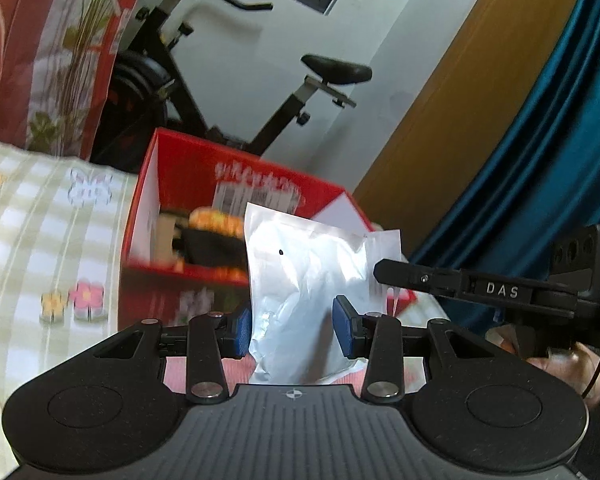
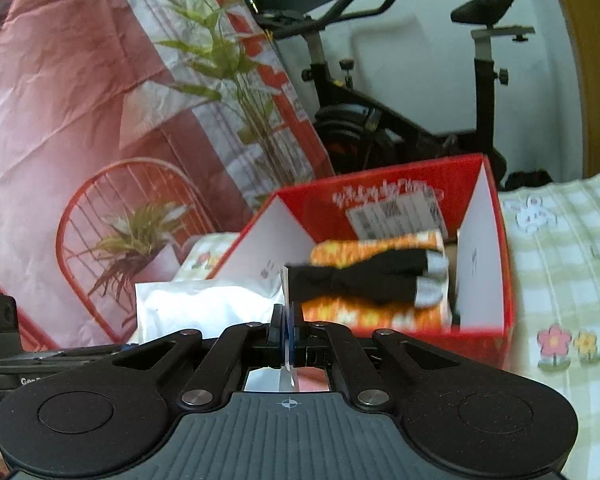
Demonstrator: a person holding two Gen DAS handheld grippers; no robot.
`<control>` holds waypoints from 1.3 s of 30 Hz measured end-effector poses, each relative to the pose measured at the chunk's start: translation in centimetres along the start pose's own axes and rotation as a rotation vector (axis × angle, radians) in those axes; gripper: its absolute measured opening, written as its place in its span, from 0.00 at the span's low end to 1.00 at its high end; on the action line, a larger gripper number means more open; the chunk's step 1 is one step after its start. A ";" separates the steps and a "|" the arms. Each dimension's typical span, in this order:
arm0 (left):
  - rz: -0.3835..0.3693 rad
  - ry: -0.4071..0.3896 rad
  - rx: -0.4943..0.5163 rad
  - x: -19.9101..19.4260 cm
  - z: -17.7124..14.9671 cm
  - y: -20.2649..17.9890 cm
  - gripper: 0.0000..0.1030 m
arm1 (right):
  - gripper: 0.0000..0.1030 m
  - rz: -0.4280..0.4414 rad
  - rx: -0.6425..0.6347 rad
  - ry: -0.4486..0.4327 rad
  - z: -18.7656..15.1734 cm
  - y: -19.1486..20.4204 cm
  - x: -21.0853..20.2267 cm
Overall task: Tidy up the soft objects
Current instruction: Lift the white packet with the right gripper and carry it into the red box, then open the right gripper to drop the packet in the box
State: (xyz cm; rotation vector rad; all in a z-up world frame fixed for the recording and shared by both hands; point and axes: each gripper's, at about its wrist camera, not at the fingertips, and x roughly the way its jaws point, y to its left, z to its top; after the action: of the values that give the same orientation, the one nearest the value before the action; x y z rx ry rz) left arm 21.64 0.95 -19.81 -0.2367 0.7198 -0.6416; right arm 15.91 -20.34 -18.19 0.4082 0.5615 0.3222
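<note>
Transfer step: the left gripper (image 1: 291, 330), partly open, clamps the white plastic pouch (image 1: 308, 280); the right gripper (image 2: 287, 338), closed, pinches its edge. The pouch hangs before the red box (image 2: 484, 280), into which it should probably be lowered

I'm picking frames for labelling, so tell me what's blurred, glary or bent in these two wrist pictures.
Left wrist view: the open red cardboard box and the checked floral bedcover are motion-smeared, the glossy white plastic pouch is washed out, and the wooden door edge bows from the fisheye. Right wrist view: the box's label is unreadable, and the black and orange cloths are streaked.
</note>
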 end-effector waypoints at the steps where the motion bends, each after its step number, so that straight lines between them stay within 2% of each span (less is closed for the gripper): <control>1: 0.002 -0.006 0.004 0.4 0.7 0.0 0.41 | 0.01 -0.006 -0.004 -0.011 0.6 -0.1 0.2; 6: 0.014 -0.028 0.023 2.9 4.1 0.2 0.41 | 0.01 -0.022 -0.005 -0.061 3.6 -1.2 2.1; 12: 0.036 -0.027 0.028 5.6 6.0 0.8 0.41 | 0.01 -0.055 -0.031 -0.081 6.0 -2.8 4.9; 18: 0.073 0.046 0.050 8.5 5.7 1.0 0.41 | 0.01 -0.098 -0.029 -0.023 5.6 -5.2 7.8; 22: 0.099 0.125 0.042 10.5 5.0 1.4 0.41 | 0.01 -0.127 -0.025 0.043 4.4 -6.7 9.4; 30: 0.135 0.242 0.036 12.3 3.8 2.3 0.41 | 0.01 -0.164 -0.047 0.151 2.5 -7.4 11.3; 37: 0.153 0.267 0.046 12.0 3.7 1.9 0.42 | 0.01 -0.194 -0.082 0.195 2.3 -6.9 11.8; 39: 0.161 0.261 0.054 11.5 3.7 1.8 0.46 | 0.02 -0.207 -0.087 0.202 2.2 -6.7 11.8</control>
State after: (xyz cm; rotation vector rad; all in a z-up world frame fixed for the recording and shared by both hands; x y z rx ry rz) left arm 31.56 -4.79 -24.05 -0.0436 0.9600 -0.5426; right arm 27.81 -22.12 -24.79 0.2318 0.7781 0.1886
